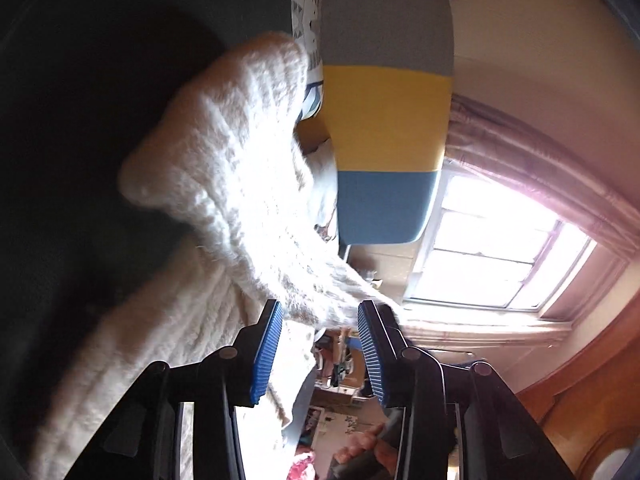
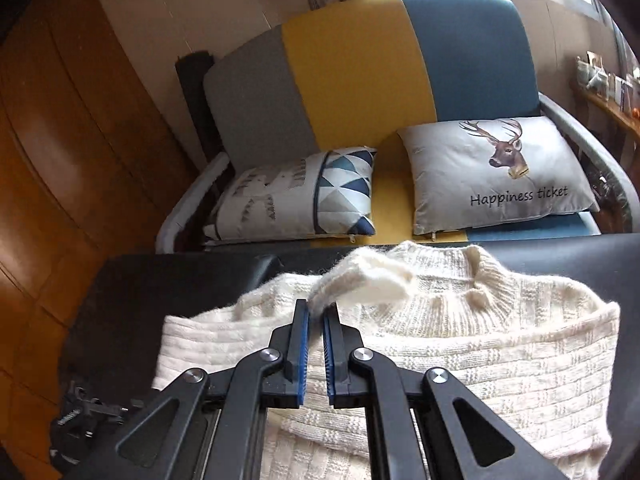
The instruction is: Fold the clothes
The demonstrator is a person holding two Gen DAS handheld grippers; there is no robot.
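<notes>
Both grippers bear on one cream sweater (image 2: 460, 344) lying flat on the dark table (image 2: 168, 280): the right gripper (image 2: 316, 310) pinches its sleeve (image 2: 368, 280), cuff pointing across the chest, while the left gripper (image 1: 320, 312) stands wide beside the fabric.

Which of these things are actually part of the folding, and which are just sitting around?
Part of the job:
white knit sweater
its sleeve, pinched by the right gripper
left gripper, open at the knit
dark table

Just lying about:
deer cushion
triangle cushion
striped sofa
</notes>
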